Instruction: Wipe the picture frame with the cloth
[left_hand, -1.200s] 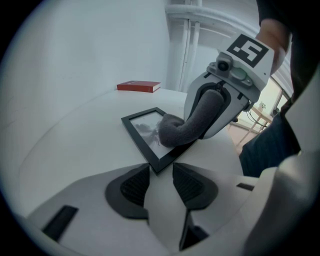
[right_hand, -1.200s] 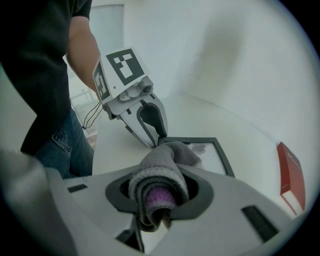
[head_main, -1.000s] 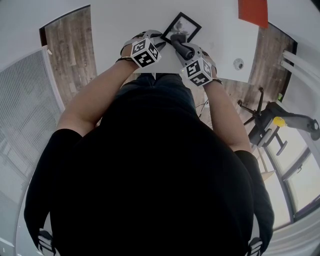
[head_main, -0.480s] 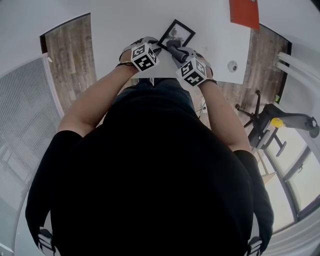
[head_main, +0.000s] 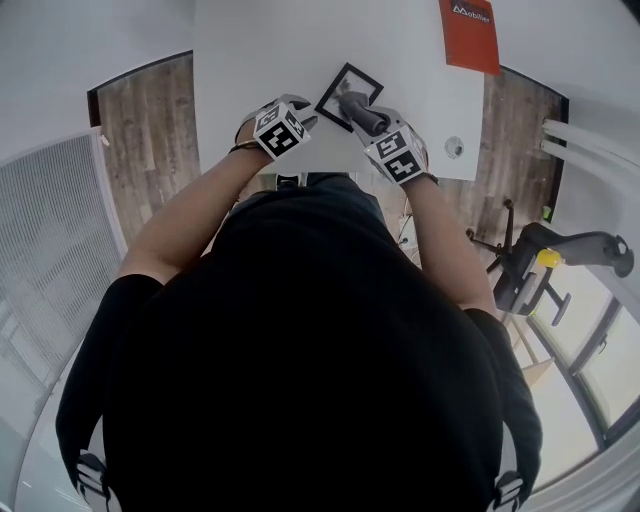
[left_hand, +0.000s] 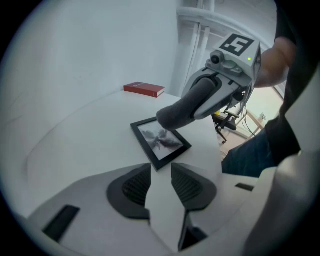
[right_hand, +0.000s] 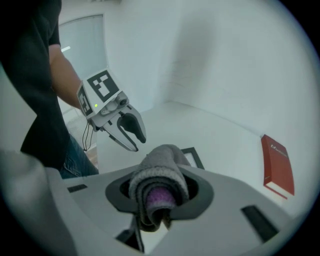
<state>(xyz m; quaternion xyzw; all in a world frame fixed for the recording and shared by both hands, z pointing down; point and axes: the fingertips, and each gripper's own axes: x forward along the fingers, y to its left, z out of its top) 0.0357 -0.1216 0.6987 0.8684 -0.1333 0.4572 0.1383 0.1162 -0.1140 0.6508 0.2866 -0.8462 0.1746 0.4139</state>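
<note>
The left claw (head_main: 306, 118) hovers over the white worktop (head_main: 250, 60), just to the left of the picture frame (head_main: 346, 92) and near its closest corner. In its own view the claw (left_hand: 161, 172) is released. Its pads stand apart with only bare worktop between them, and they touch nothing. It is probably parked there so it can steady the frame if wiping makes it slide.

The picture frame (left_hand: 160, 141) lies flat and turned cornerwise, towards the near edge of the worktop. That puts it within reach of both hands.

To the right, the right claw (head_main: 372, 125) is clenched on the cloth (head_main: 357, 108). The cloth is a grey roll that sticks out past the pads, so soft fabric rather than hard plastic meets the glass. From the right gripper view the roll (right_hand: 160, 175) fills the jaws and hides most of the frame (right_hand: 195, 158). In the left gripper view the cloth (left_hand: 187, 107) has its tip over the frame's far right side. I cannot tell whether it is pressing on the frame or just above it.

A red book (head_main: 470, 35) lies far right, well apart from the rest.

Compared with a second ago, both claws keep the same stations round the frame. The roll now covers more of the frame's right part. The head view has shifted, so the book now shows whole. The left claw's gap looks slightly narrower.
</note>
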